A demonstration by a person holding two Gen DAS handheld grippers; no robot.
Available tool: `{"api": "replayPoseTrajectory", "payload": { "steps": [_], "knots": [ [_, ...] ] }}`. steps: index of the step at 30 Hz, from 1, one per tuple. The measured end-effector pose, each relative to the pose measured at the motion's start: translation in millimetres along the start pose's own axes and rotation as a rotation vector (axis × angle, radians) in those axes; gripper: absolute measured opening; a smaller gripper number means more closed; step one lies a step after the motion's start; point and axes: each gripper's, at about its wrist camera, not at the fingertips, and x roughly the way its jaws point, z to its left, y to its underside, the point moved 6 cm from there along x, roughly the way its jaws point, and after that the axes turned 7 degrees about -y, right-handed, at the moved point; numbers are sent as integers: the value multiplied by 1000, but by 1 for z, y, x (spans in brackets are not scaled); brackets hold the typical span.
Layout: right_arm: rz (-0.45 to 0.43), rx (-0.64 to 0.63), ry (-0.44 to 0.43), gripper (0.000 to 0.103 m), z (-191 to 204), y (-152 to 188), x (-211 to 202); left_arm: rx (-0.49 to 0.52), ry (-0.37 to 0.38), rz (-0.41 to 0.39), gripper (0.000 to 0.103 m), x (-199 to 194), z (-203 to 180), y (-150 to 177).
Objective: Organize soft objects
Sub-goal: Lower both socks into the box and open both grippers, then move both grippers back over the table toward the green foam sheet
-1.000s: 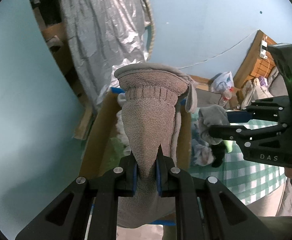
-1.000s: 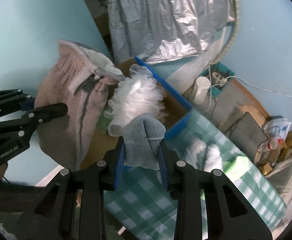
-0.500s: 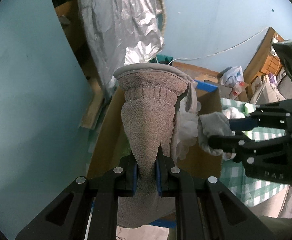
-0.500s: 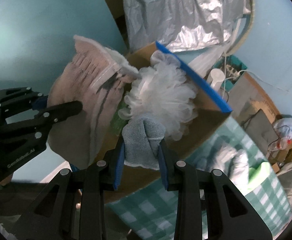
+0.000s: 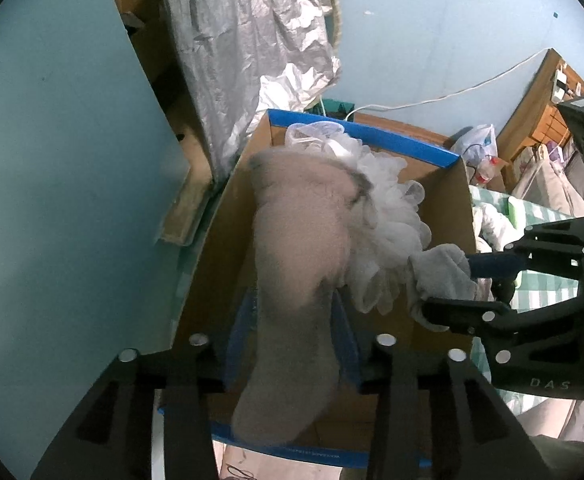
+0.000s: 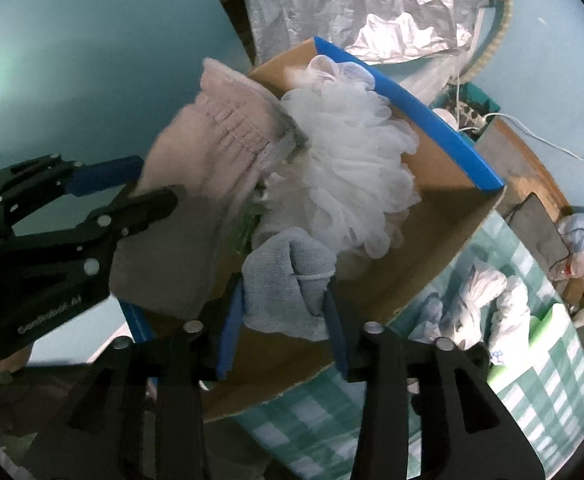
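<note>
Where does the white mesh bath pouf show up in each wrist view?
Left wrist: the white mesh bath pouf sits right of centre, inside the cardboard box, behind the pink sock.
Right wrist: the pouf fills the upper centre, above the grey cloth.
Shared landmark: the box's blue rim.

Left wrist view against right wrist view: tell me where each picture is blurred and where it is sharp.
Left wrist view: the pinkish-beige fleece mitt between the left gripper fingers is motion-smeared, its ribbing unreadable; the blue-edged cardboard box is crisper. Right wrist view: the grey-blue folded cloth in the right gripper shows sharp weave, the white mesh bath pouf reads soft, the circular edges darken.
</note>
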Motion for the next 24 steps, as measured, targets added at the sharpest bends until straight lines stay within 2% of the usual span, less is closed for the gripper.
{"api": "replayPoseTrajectory", "payload": {
  "steps": [1, 3, 6, 10, 24],
  "knots": [
    [-3, 1, 3, 48, 0, 0, -1, 2, -2, 1, 52, 1, -1, 0],
    [-12, 4, 7, 54, -1, 1, -4, 4, -13, 0, 56, 1, -1, 1],
    [-27, 4, 18, 62, -3, 2, -10, 7, -23, 8, 59, -1, -2, 3],
    [-43, 9, 26, 64, -6, 3, -18, 4, -26, -1, 64, -8, -3, 5],
    [-84, 40, 55, 66, -17, 15, -46, -4, -11, -47, 73, -37, -17, 1]
  ]
}}
